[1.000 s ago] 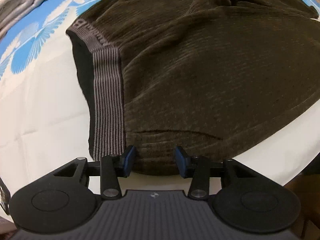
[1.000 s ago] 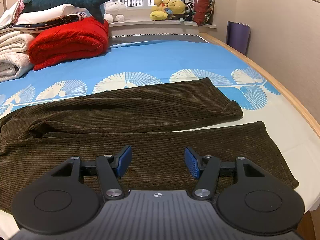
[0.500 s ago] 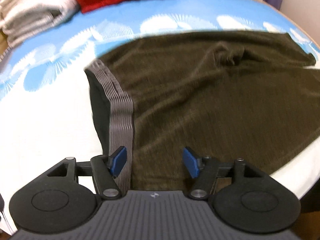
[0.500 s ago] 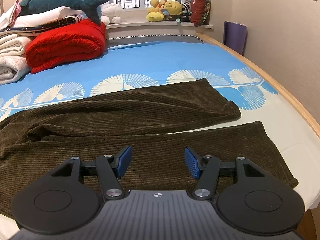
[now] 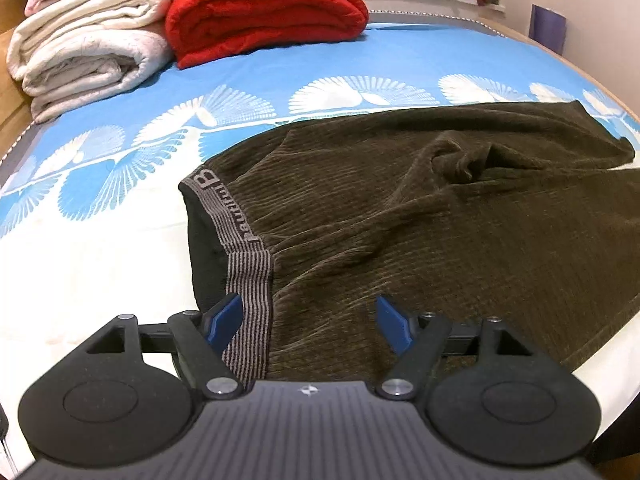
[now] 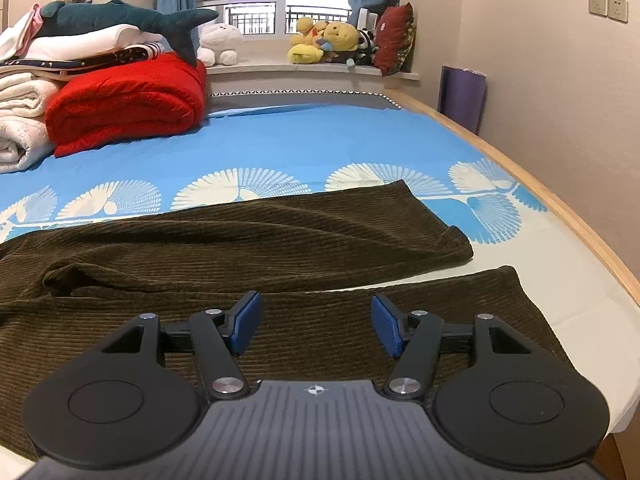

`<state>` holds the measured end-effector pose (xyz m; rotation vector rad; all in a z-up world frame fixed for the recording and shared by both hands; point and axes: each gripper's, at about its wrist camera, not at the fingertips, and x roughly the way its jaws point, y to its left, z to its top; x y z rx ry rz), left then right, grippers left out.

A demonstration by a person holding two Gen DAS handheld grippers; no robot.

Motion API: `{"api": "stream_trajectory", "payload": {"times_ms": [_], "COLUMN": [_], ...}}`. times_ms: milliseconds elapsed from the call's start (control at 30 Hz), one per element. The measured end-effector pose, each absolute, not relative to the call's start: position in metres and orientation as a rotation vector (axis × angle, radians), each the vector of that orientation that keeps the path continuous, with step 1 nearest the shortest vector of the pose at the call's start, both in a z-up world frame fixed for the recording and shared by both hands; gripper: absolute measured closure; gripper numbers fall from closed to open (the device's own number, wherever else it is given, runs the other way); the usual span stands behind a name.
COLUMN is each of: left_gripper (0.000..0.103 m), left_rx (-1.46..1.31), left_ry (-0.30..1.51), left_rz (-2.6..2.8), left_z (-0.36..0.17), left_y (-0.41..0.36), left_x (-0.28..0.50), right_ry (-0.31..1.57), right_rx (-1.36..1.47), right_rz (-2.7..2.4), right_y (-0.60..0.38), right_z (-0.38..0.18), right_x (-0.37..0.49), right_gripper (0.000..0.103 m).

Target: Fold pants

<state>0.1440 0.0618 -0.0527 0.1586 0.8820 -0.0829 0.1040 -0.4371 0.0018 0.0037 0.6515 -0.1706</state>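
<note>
**Two open grippers poised over unfolded pants**

Two legs of the brown corduroy pants (image 5: 440,232) are seen spread apart on the blue-and-white bed sheet (image 5: 100,264), so no fold has yet been made.

On the left, the left gripper (image 5: 310,318) is held wide open with nothing grasped. Compared with a second ago, it has been drawn back and raised: the striped waistband (image 5: 248,280), formerly close under the camera, is now seen farther off, its near end lying between the blue pads, and the folded white blankets (image 5: 88,52) and red blanket (image 5: 264,12) have come into view. This is judged a repositioning for a grasp at the waistband corner.

On the right, the right gripper (image 6: 316,324) is likewise held wide open and empty, above the near leg (image 6: 460,312) of the pants. Its view is almost unchanged, so a grasp there is judged yet to begin.
</note>
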Motion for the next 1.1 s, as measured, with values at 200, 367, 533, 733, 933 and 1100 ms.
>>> {"api": "stream_trajectory", "payload": {"times_ms": [200,367,533,733,933,1100], "left_gripper": [0.018,0.018,0.035,0.087,0.089,0.089], "left_rx": [0.121,0.122,0.157,0.071,0.071,0.029], "left_ry": [0.869,0.900,0.875,0.867,0.805,0.769], "left_rz": [-0.062,-0.083,-0.108,-0.097,-0.118,-0.071], "left_z": [-0.052,-0.054,-0.053,-0.042,-0.024,-0.024], "left_y": [0.062,0.059,0.051,0.056,0.049,0.053], "left_x": [0.149,0.153,0.156,0.166,0.196,0.255], "right_ry": [0.674,0.692,0.695,0.702,0.705,0.796], "right_rx": [0.005,-0.049,-0.105,-0.103,-0.062,-0.077], "right_rz": [-0.146,-0.140,-0.157,-0.129,-0.087,-0.036], "right_y": [-0.436,-0.428,-0.422,-0.419,-0.417,-0.412], "right_z": [0.000,-0.002,-0.004,-0.005,-0.004,-0.017], "right_x": [0.109,0.113,0.119,0.127,0.136,0.148], "right_gripper": [0.040,0.041,0.047,0.094,0.096,0.096]}}
